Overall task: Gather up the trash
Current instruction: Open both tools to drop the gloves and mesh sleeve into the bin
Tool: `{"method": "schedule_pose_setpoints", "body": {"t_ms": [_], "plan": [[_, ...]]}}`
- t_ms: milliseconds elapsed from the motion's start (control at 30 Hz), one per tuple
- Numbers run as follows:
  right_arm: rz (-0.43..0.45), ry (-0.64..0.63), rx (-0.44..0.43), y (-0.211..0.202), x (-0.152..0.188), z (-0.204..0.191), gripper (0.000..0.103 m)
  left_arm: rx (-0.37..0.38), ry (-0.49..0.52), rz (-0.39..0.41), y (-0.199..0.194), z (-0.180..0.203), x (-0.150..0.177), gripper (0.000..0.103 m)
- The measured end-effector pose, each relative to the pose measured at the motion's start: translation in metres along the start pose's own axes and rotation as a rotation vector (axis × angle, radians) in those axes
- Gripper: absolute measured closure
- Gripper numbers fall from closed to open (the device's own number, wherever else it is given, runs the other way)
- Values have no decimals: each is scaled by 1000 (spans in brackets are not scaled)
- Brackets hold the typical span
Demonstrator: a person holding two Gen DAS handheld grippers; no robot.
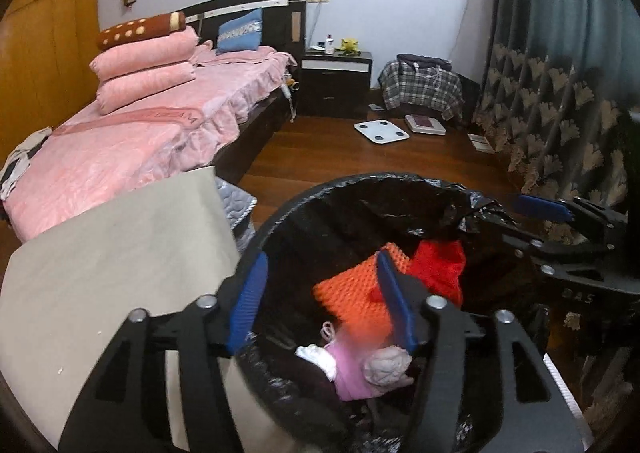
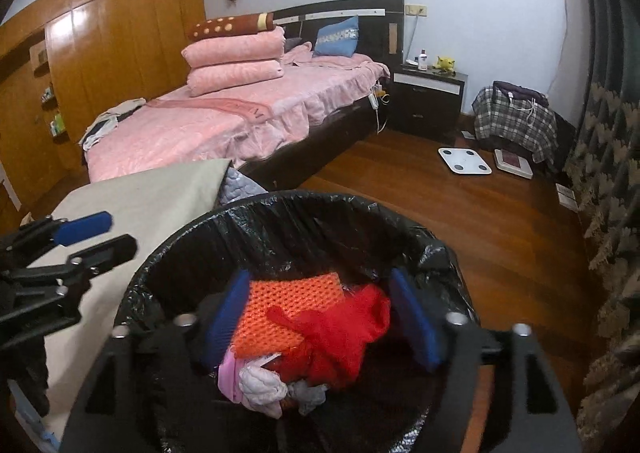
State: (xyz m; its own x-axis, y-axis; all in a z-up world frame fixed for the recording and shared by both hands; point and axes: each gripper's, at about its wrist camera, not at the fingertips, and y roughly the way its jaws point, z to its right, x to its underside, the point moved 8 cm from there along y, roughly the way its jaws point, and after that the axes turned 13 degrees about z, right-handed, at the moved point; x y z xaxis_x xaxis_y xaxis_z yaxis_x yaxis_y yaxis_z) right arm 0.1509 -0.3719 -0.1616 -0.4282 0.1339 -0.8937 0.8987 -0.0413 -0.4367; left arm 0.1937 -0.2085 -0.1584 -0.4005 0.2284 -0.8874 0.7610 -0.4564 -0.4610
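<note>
Claws first: left claw and right claw both spread, pinching nothing. Trash pile of orange mesh foam and red netting sits just below the right one, lower centre of frame, inside the round black-bagged bin. Left hangs over the bin's left rim, so the right looks closer.

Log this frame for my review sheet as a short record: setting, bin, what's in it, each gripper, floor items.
setting: bedroom, pink bed, wooden floor
bin: trash bin with black liner, beside a beige-covered surface
contents: orange foam net, red mesh, pink and white scraps
left gripper: open, over the bin's near-left rim, empty
right gripper: open above the trash, holding nothing
floor items: white scale, second scale
</note>
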Motion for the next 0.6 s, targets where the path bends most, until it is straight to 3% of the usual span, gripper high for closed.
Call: {"method": "schedule_pose_setpoints", "body": {"t_ms": [100,200,600], "plan": [[14,7,-2,-7,-3,-1,10,-33,-10,24,-18,-12,-5,26],[24,27,-24,-18,-9,-8,6,-56,-25,41,-36,-21,-9,15],[100,52,-104,-90,-55,-63,6,-116,-75,117,-114,-31,-34,10]]}}
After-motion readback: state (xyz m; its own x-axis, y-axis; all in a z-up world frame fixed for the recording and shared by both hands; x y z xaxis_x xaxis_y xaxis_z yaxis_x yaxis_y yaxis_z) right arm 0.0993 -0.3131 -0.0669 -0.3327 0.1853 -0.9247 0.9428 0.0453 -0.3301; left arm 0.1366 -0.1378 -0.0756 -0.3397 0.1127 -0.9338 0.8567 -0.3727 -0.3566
